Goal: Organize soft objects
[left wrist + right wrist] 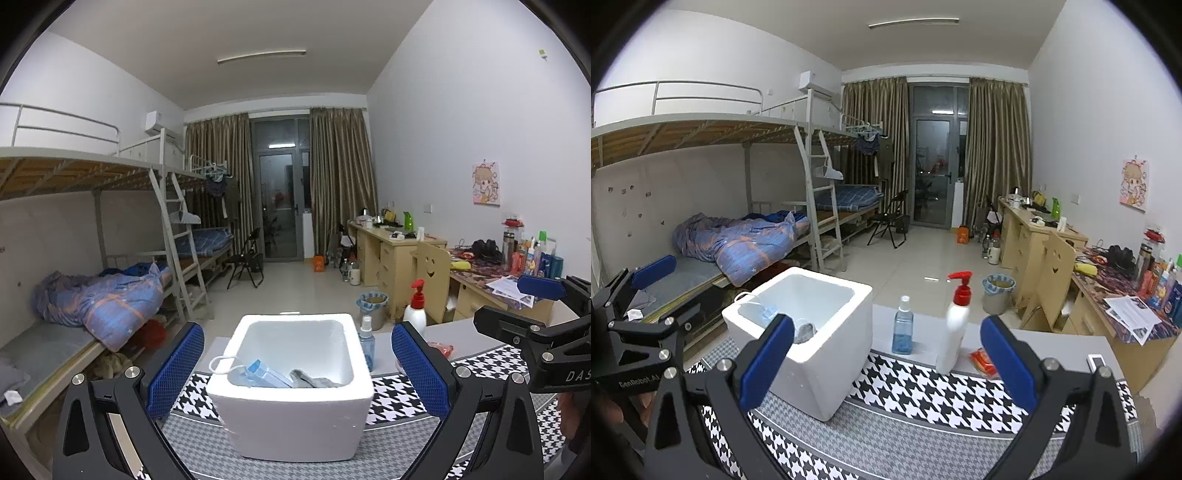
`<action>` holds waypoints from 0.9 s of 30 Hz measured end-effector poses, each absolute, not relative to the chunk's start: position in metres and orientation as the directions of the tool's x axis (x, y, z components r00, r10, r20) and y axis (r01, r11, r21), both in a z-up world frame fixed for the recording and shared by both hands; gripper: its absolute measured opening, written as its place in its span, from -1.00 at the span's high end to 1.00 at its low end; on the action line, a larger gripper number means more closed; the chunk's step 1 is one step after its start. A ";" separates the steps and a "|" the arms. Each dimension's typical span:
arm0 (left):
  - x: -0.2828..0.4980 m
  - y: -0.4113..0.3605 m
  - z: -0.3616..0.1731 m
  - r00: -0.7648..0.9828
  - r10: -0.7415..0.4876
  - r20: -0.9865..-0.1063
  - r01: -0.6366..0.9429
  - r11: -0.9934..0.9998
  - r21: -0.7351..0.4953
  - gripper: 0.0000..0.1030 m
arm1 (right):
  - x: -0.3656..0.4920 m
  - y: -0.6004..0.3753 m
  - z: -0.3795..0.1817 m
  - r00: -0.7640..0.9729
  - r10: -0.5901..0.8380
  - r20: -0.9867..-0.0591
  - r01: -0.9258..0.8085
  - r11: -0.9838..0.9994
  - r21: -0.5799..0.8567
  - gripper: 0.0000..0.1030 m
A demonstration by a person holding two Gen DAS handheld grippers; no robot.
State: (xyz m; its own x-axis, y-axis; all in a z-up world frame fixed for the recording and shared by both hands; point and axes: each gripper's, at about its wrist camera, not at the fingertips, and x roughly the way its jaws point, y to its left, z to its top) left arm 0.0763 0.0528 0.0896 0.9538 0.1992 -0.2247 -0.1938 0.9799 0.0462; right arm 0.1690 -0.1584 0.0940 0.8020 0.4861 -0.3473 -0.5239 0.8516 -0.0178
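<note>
Few letters can be read. In the left wrist view, white letters "DAS" stand on the black body of the right gripper [532, 306] at the frame's right edge, where the picture cuts the word off. In the right wrist view, white lettering "GenRobot.AI" stands on the black body of the left gripper [646, 291] at the lower left. The labels on the bottles on the desk [1108, 295], the printed sheet of paper [1134, 317] lying there and the red packet [984, 360] on the table are too small or blurred to read
</note>
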 end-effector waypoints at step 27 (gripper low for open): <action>0.039 0.023 0.084 0.973 0.134 -0.189 -0.130 0.991 0.035 -0.98 | 0.125 -0.198 0.081 0.827 0.481 -0.290 -0.495 0.868 0.027 -0.98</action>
State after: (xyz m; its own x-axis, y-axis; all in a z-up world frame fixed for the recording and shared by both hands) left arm 0.0389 0.0233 0.0845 0.9728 0.1339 -0.1892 -0.1297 0.9909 0.0347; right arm 0.1253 -0.1982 0.0810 0.8274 0.4811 -0.2898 -0.4954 0.8683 0.0270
